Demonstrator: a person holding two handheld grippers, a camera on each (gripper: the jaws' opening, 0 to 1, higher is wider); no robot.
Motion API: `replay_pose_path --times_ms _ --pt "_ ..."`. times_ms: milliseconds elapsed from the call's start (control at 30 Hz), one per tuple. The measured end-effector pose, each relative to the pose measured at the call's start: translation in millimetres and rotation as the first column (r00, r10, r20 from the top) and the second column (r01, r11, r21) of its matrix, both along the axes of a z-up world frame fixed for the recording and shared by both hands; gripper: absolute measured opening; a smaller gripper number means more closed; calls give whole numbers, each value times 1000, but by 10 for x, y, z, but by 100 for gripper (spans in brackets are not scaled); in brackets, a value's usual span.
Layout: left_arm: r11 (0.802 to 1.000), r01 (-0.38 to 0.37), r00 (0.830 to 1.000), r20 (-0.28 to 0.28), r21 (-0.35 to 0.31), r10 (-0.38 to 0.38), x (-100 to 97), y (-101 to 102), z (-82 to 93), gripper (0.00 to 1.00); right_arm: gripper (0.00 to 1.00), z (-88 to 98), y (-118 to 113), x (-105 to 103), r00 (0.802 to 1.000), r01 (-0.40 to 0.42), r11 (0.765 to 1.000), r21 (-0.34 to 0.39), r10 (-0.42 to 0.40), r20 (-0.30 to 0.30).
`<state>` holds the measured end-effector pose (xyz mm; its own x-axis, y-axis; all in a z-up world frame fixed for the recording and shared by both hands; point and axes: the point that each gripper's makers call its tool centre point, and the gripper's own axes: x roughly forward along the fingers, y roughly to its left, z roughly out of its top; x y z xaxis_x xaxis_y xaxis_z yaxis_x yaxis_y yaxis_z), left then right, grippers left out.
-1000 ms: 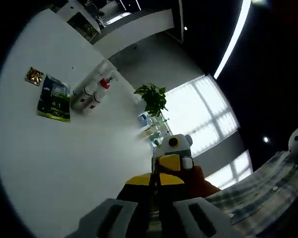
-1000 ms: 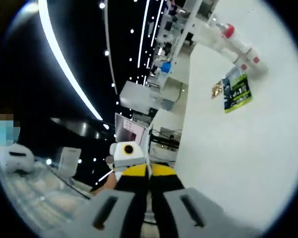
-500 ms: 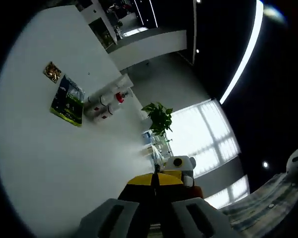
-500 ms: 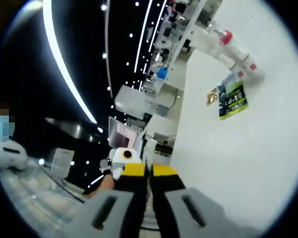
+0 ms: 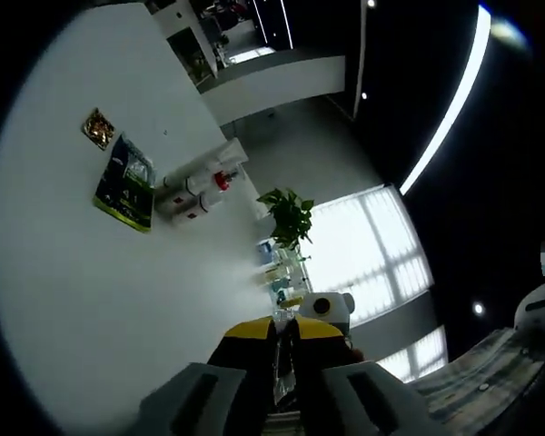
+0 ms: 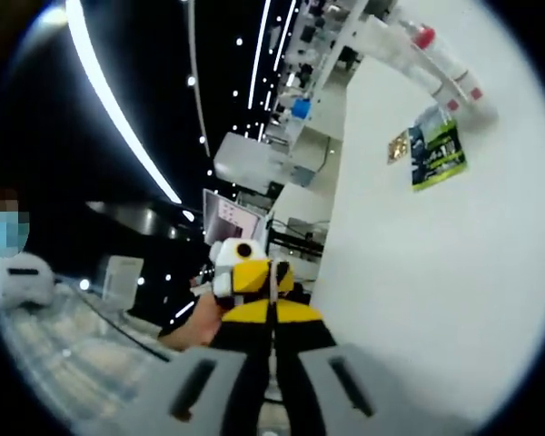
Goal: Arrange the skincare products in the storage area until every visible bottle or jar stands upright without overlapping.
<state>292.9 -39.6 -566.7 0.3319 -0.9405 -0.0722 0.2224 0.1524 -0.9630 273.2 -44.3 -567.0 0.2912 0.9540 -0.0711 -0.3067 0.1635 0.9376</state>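
Several white skincare bottles (image 5: 195,188), one with a red cap (image 5: 222,179), lie on their sides close together at the far end of a white table (image 5: 82,300). In the right gripper view the same bottles (image 6: 440,64) lie near the table's far edge. Both grippers are held in the air off the table's near side, far from the bottles. My left gripper (image 5: 284,343) has its yellow jaws narrowly parted with nothing between them. My right gripper (image 6: 272,318) is shut on nothing. The left gripper (image 6: 254,275) sits just beyond it, held by a hand (image 6: 195,322).
A green and dark packet (image 5: 125,184) and a small gold sachet (image 5: 97,128) lie flat in front of the bottles; the packet (image 6: 436,154) shows again in the right gripper view. A potted plant (image 5: 289,213) stands past the table by bright windows. The table's near part is bare.
Both views have shifted with the hands. My left gripper's jaws have gone from touching to narrowly apart. The left gripper sits higher in the right gripper view.
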Motion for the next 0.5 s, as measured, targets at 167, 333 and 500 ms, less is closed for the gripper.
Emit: replay_pose_path --times_ms 167,333,500 --pt "999 -30 999 35 39 29 15 26 -39 0 3 -34 -3 17 1000 27 999 -18 -27 10" --pt "996 -73 996 45 44 71 88 95 -30 0 2 -66 -23 17 1000 28 999 -26 -28 1" --pt "998 -66 998 16 16 66 82 74 -2 2 0 -52 -45 24 999 35 999 -15 -35 -7"
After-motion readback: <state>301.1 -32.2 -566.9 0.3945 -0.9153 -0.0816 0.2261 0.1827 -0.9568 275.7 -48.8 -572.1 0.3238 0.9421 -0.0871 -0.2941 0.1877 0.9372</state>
